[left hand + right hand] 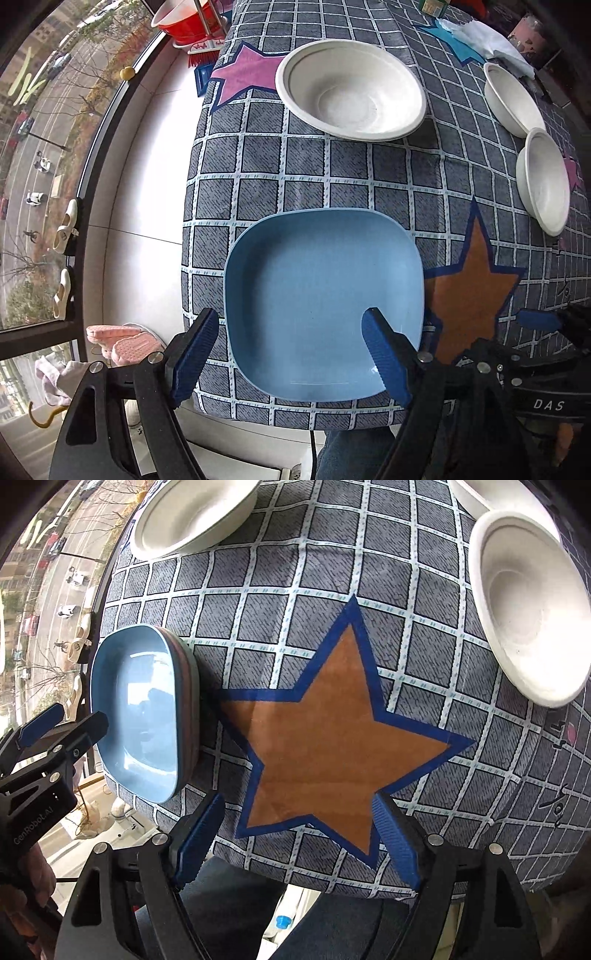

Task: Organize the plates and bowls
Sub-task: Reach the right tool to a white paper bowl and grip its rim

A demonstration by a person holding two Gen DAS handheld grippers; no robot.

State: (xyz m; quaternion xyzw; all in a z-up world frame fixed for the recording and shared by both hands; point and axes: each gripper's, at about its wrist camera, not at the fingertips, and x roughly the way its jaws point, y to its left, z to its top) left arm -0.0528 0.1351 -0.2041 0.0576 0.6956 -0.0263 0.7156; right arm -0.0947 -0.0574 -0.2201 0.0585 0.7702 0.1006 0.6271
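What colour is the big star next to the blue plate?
Orange with a dark blue border; the star shows best in the right wrist view.

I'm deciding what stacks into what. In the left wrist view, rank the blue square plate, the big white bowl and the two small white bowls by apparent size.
1. blue square plate, though it is nearest the camera.
2. big white bowl.
3. Two small white bowls: they look alike, so I won't rank them.

Beyond the orange star (325, 738), 2 white bowls (192, 513) (480, 494) run off the top edge, while street figures (68, 610) blur.
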